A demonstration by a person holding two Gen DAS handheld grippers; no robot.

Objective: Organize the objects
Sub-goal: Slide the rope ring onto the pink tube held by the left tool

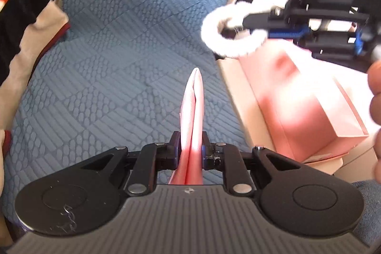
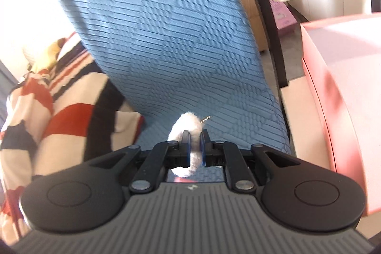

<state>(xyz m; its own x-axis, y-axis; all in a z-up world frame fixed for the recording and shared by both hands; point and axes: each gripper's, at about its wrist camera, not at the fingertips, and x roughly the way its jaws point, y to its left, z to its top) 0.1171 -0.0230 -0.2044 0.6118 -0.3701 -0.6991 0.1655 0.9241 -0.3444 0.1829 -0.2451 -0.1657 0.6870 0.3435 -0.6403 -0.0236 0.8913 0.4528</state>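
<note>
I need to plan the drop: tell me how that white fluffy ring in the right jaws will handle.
The white fluffy ring probably squashes easily: the right gripper pinches it nearly flat. It looks light, hanging from one side without sagging much. Its fuzzy surface likely resists slipping, and it should land softly rather than bounce far.
</note>
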